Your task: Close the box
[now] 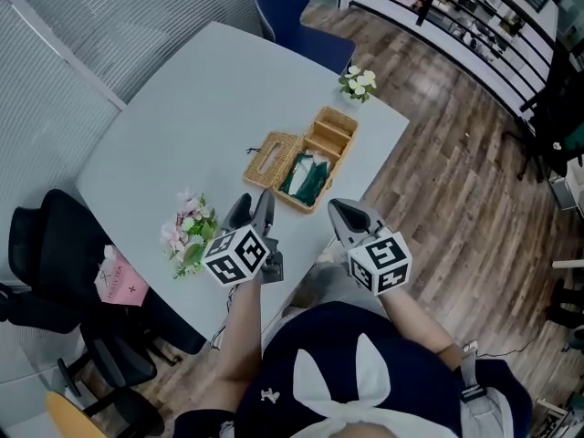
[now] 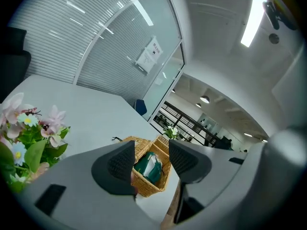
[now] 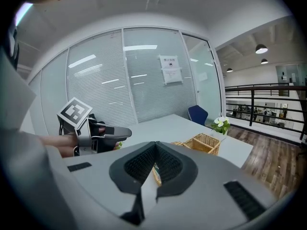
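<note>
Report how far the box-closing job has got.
Done: nothing yet; the wicker box stands open, its lid flipped flat beside it, green contents showing. In hand: nothing; the left tool, jaws apart, and right tool, jaws together, hover short of the box. Left: reach the lid and fold it over.

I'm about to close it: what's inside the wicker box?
A green-and-white bundle lies in the open box. Anything under the bundle, and the box's floor, is covered.
</note>
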`<state>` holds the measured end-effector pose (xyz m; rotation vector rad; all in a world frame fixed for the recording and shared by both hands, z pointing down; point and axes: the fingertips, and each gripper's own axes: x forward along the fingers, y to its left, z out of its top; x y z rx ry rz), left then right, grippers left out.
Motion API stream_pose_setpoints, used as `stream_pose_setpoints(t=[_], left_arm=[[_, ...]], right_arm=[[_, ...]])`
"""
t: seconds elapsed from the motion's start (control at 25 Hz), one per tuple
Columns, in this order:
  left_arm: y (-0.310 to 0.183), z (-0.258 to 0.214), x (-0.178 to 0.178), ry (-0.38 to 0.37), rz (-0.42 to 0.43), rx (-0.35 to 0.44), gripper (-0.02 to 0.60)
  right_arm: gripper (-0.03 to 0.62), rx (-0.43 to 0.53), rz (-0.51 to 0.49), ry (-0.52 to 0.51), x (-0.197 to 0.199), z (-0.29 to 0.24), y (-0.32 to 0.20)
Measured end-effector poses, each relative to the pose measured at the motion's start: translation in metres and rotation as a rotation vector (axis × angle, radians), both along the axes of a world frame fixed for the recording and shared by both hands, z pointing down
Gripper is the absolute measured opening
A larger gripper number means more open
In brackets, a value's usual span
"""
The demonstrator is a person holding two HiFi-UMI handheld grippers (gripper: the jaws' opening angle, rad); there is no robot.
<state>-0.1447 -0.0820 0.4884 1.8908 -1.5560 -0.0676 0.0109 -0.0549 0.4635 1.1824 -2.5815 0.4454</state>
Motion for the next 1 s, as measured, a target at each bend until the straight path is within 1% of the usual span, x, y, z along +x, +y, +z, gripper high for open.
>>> stream_pose_setpoints(t=[0.24,0.6,0.84,1.0], left_arm=[[-0.019,0.020,-0.011,0.048,-0.064,-0.052,0.213],[-0.042,0.059,-0.029,0.121,-0.156,-0.157,0.213],[-0.057,0.084,-0.030,0.227,-0.177,-0.222,0.213],[-0.063,0.102,-0.035,0.236,-0.208,-0.257,0.213]], right_arm=[[0.005,-0.018,-0.043,0.013,-0.001,0.007,-0.025],[0.005,-0.035,-0.107,0.022,-0.001,0.012,-0.066],[0.005,-0.055,-0.150,0.025,-0.004,0.020,-0.092],[0.005,-0.058,-0.189,0.039,-0.009,0.023,-0.107]])
